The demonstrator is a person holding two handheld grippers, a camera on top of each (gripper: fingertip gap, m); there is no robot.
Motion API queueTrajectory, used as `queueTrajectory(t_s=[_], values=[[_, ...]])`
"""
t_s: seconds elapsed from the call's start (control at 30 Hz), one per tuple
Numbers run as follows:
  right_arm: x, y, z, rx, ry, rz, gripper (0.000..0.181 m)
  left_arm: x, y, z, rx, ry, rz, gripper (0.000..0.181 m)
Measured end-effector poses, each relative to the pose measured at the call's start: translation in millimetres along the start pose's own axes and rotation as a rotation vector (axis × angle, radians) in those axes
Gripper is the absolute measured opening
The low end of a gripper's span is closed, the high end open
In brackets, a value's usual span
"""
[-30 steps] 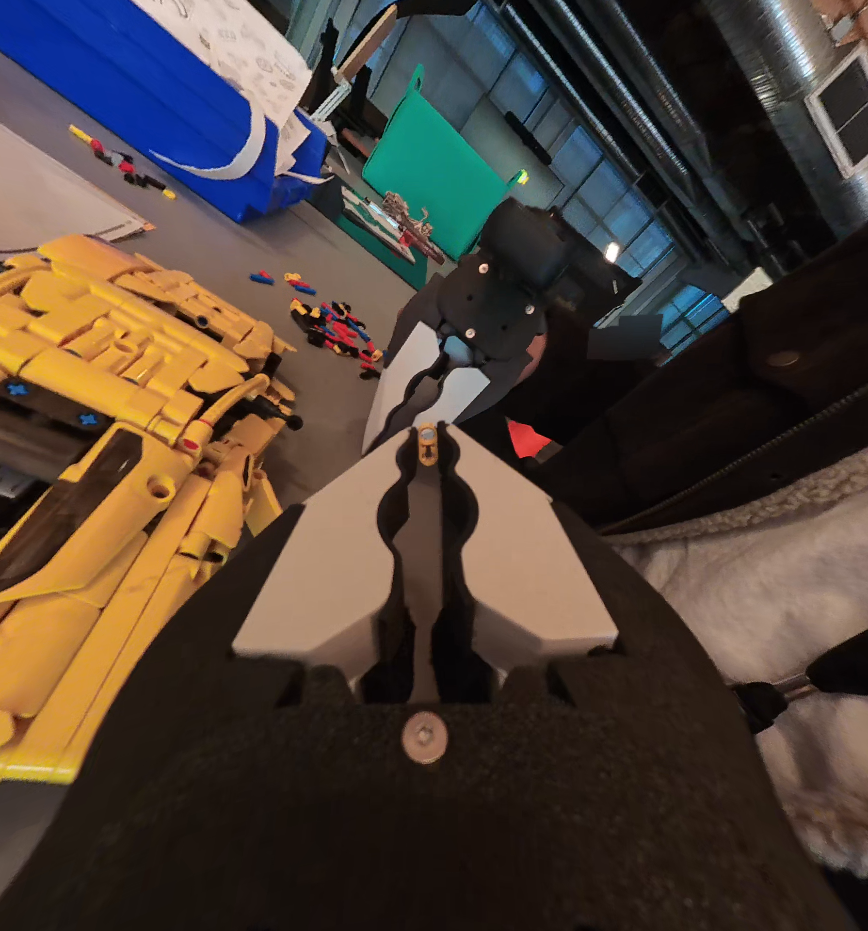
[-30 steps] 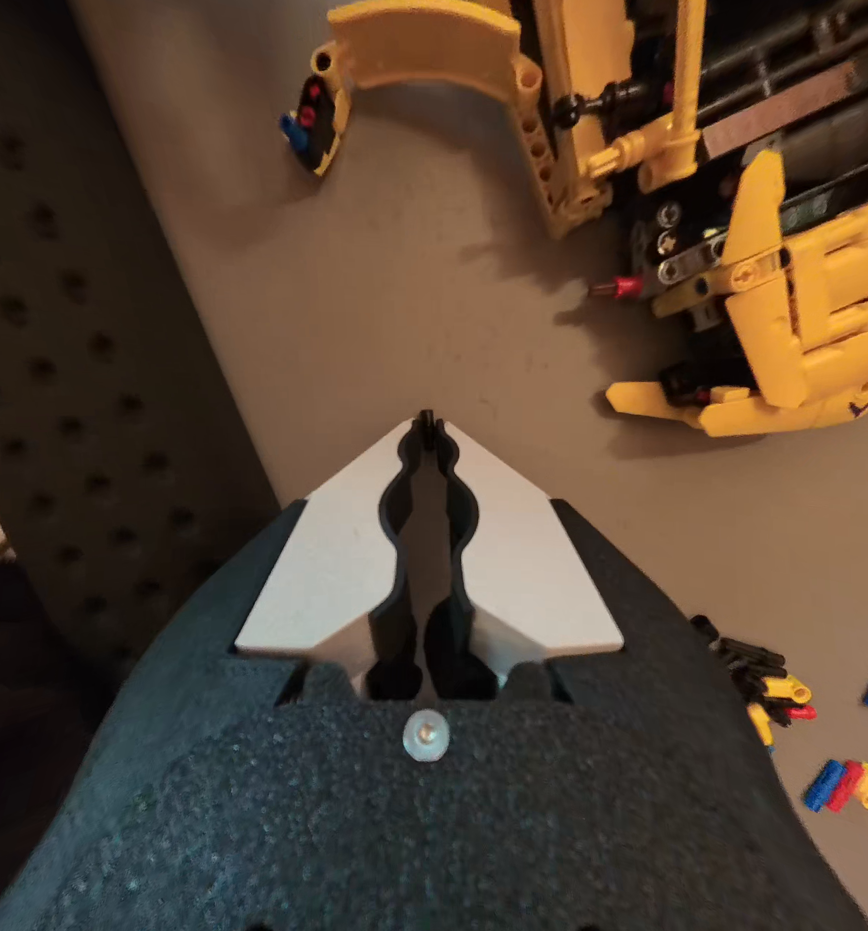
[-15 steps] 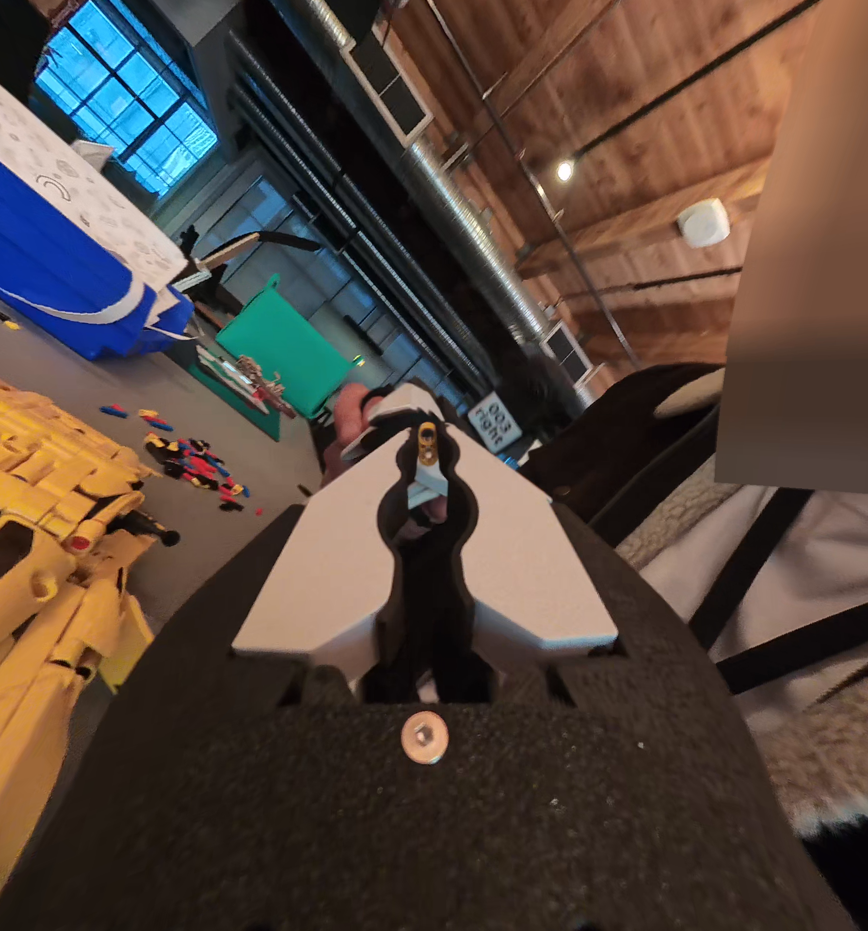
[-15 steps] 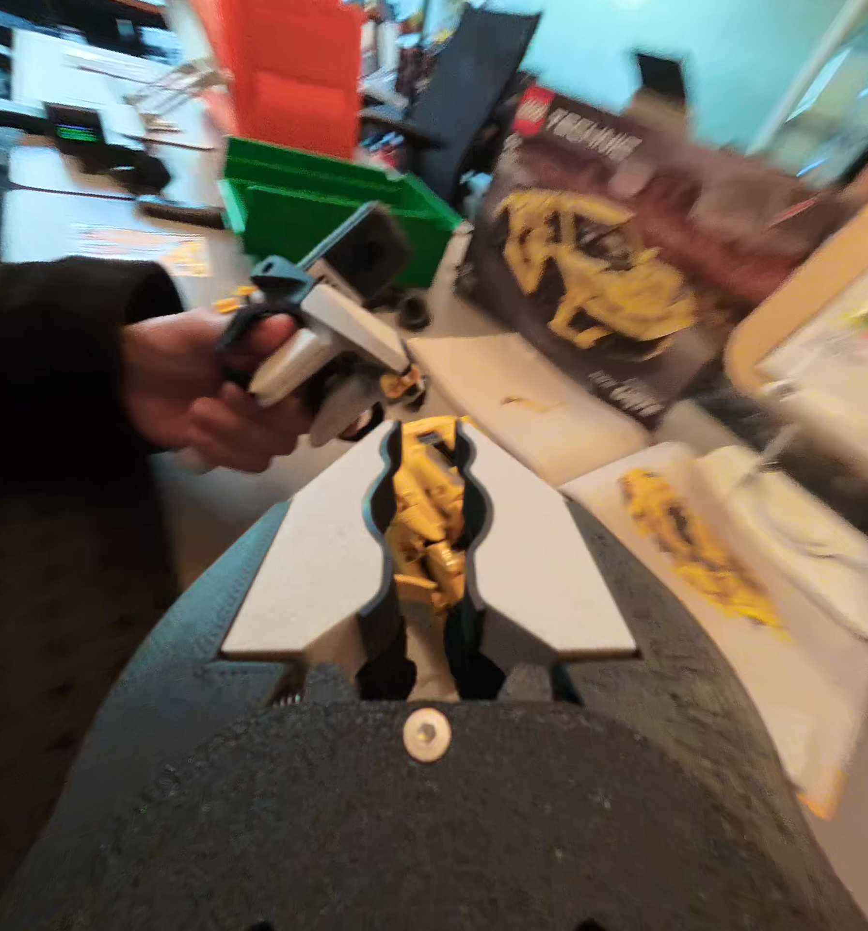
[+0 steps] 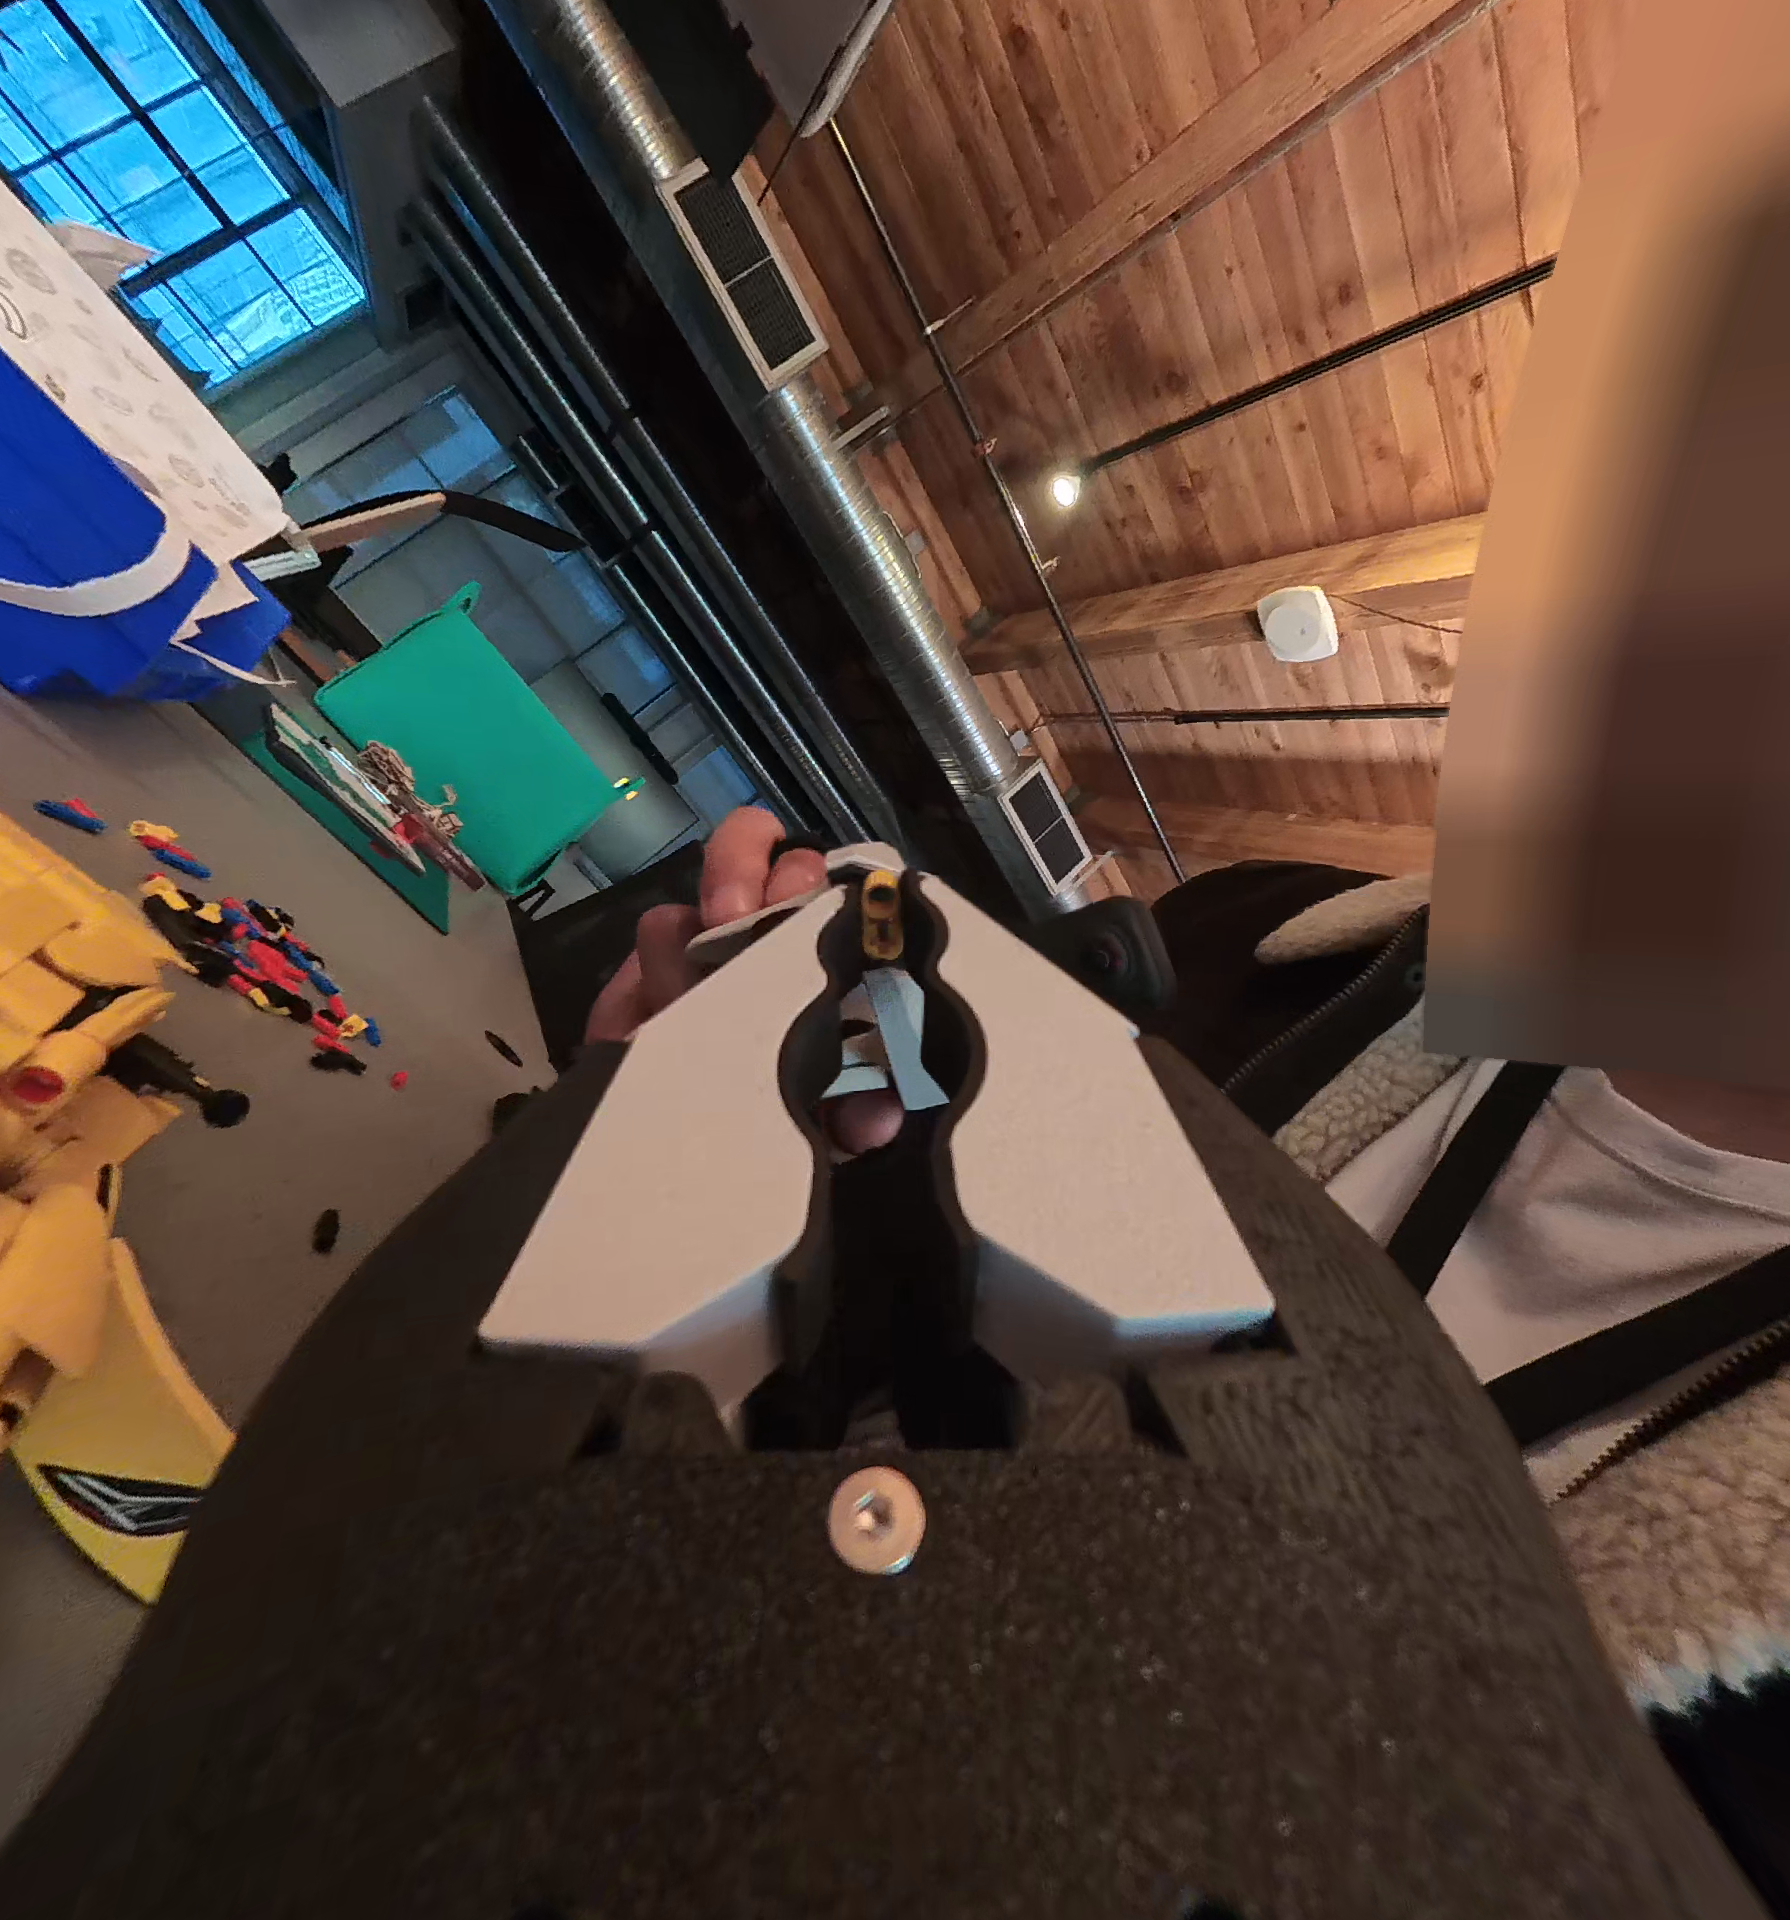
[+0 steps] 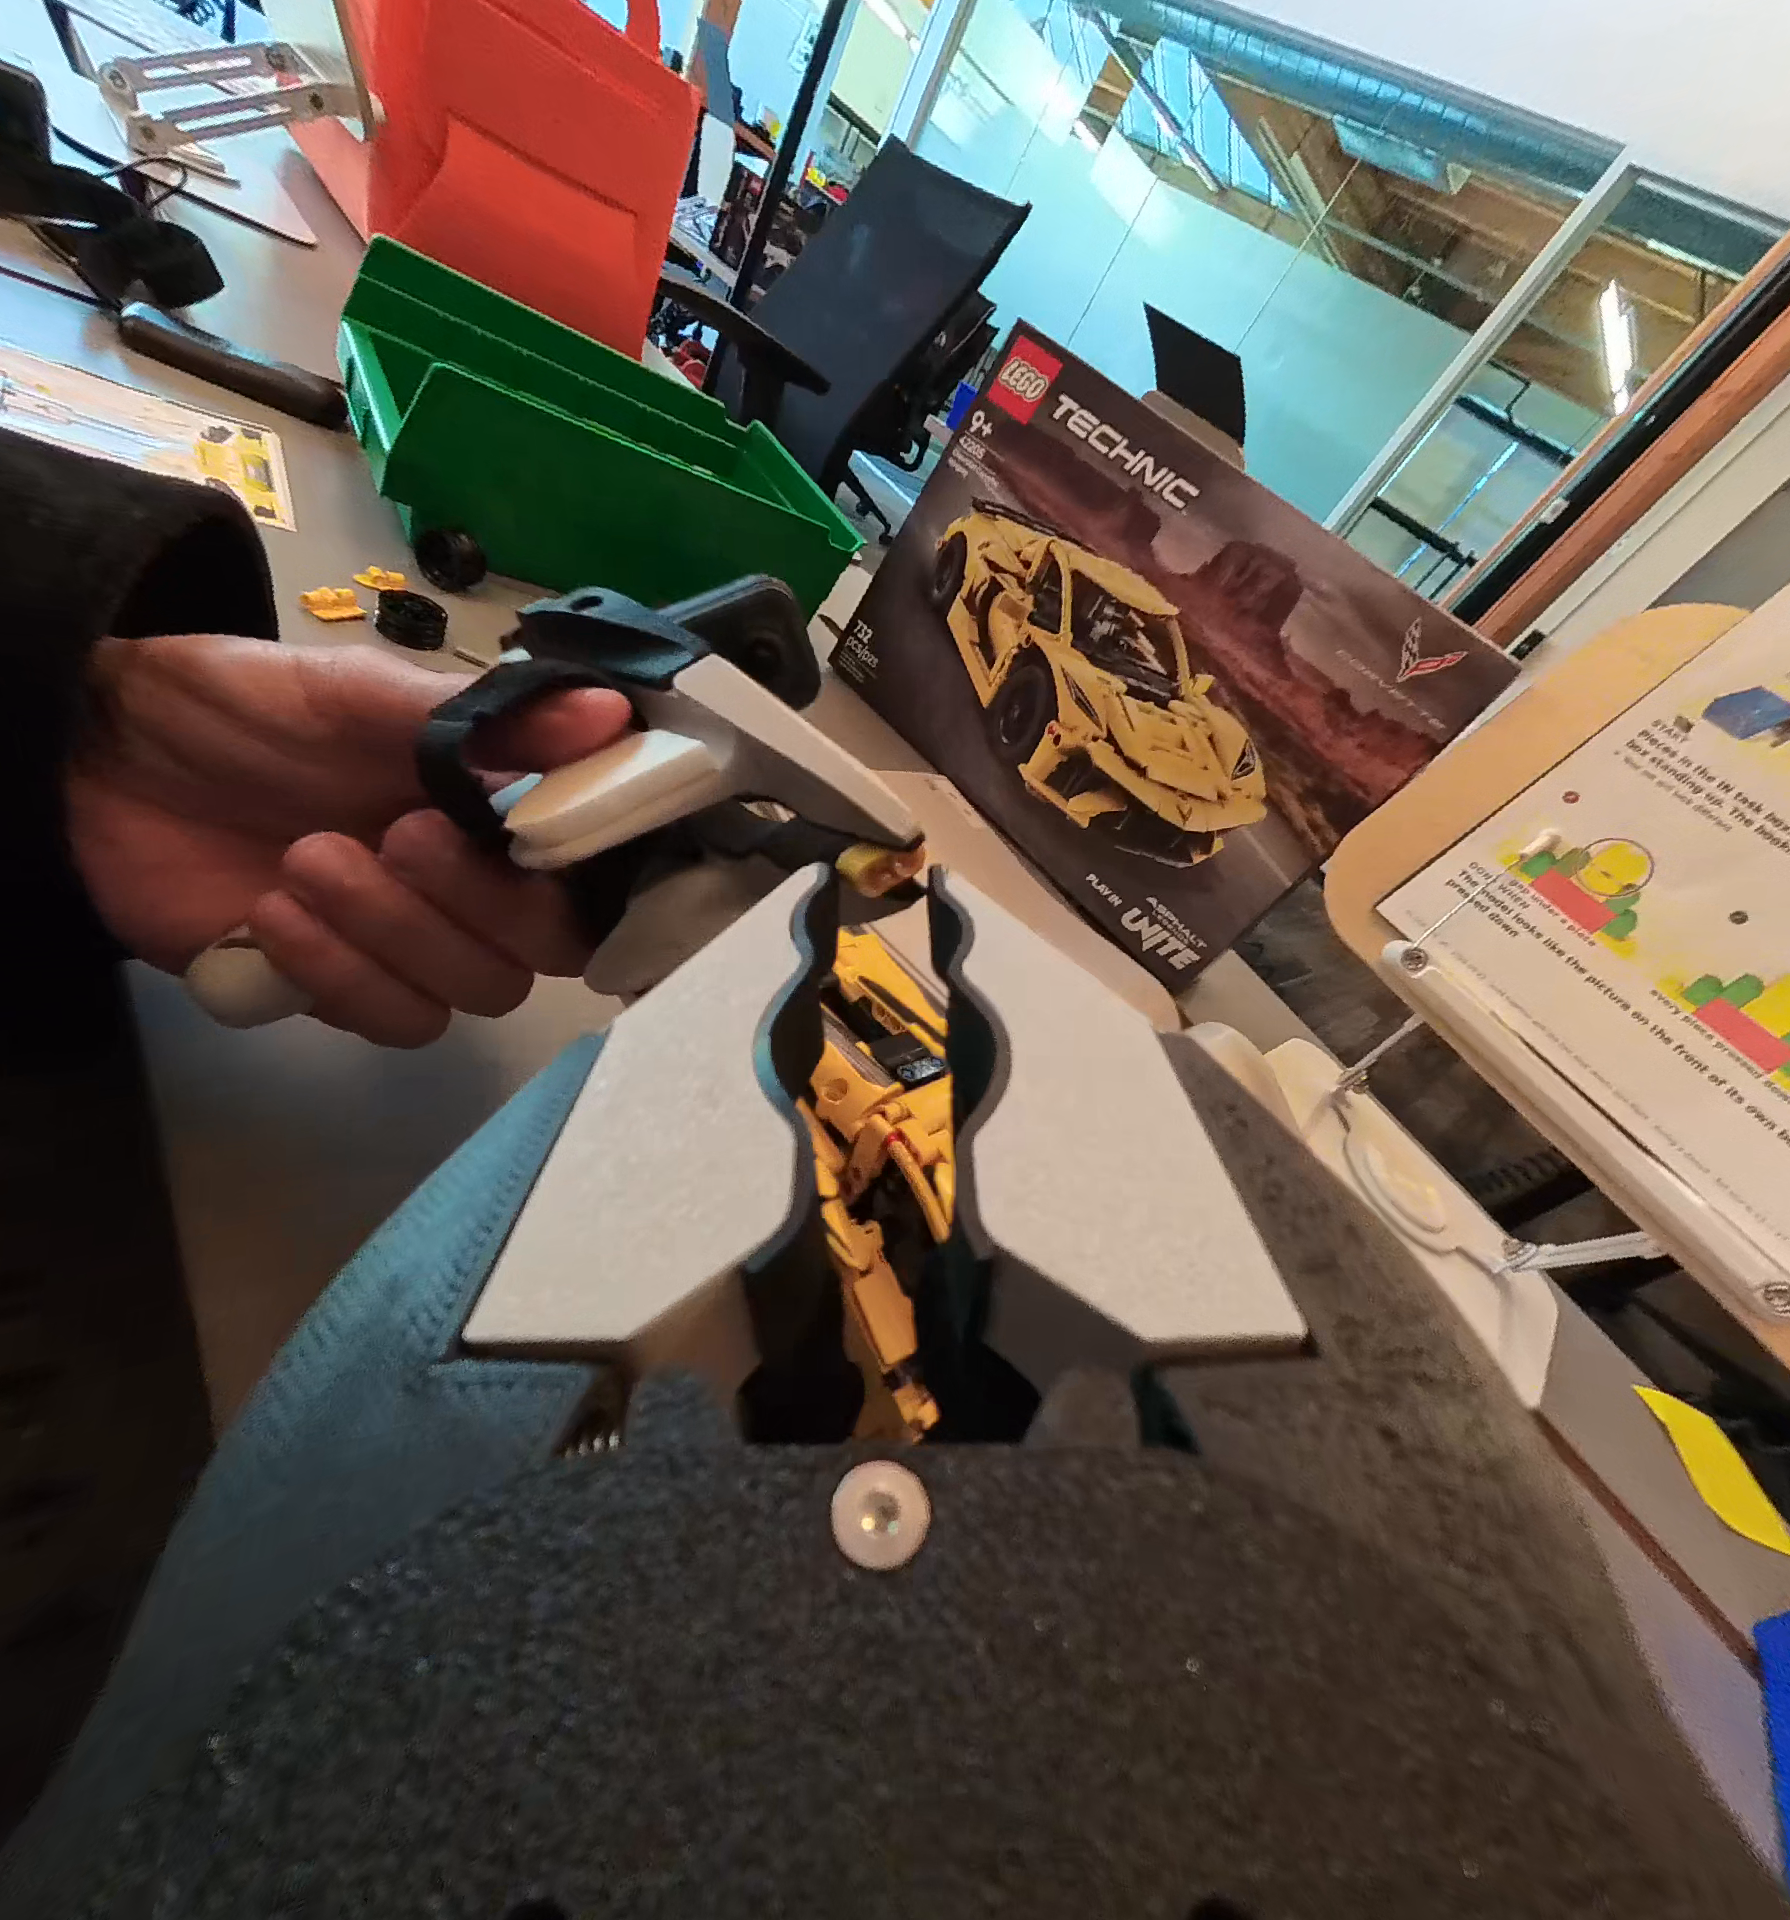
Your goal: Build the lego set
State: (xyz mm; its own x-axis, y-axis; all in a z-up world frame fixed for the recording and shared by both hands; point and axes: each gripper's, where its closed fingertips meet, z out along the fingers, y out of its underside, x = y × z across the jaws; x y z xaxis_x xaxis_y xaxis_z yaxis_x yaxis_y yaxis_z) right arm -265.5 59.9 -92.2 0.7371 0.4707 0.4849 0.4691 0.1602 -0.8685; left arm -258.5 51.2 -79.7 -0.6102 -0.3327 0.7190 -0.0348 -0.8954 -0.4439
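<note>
Above the grey table (image 5: 423, 1049), left gripper (image 5: 878, 896) pinches a yellow piece (image 5: 880, 914); right gripper (image 6: 875, 883) gapes, empty.

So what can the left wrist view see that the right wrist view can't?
Only the left wrist view shows the wooden ceiling, the metal duct, the blue bin and the loose coloured pieces on the table.

Only the right wrist view shows the set's box, the green bin, the instruction sheet and the left gripper from outside, in a hand.

Both show the small yellow piece in the left gripper's fingers and parts of the yellow car.
</note>
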Motion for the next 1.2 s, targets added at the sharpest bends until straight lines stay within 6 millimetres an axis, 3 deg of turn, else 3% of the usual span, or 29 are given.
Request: queueTrajectory(t_s=[0.33, 0.57, 0.87, 1.0, 1.07, 1.2], values=[[-1, 5, -4, -0.008, -0.1, 0.072, 0.011, -4, 6, 0, -0.044, -0.029, 0.029, 0.007], [0, 1, -4, 0.012, -0.048, -0.01, 0.012, -7, 5, -1, -0.039, -0.043, 0.018, 0.006], [-5, 4, -9, -0.006, -0.167, 0.082, 0.009, -7, 12, 0, -0.082, -0.038, 0.0, 0.007], [0, 11, -19, -0.035, -0.207, 0.16, 0.01, -12, 10, -3, -0.103, -0.116, 0.094, 0.007], [2, 34, -41, -0.136, -0.331, 0.254, 0.006, -18, 5, -10, -0.097, -0.181, 0.139, 0.007], [-8, 146, -105, -0.65, -0.601, 0.326, 0.023, -25, 13, -8, -0.16, -0.24, 0.184, 0.007]])
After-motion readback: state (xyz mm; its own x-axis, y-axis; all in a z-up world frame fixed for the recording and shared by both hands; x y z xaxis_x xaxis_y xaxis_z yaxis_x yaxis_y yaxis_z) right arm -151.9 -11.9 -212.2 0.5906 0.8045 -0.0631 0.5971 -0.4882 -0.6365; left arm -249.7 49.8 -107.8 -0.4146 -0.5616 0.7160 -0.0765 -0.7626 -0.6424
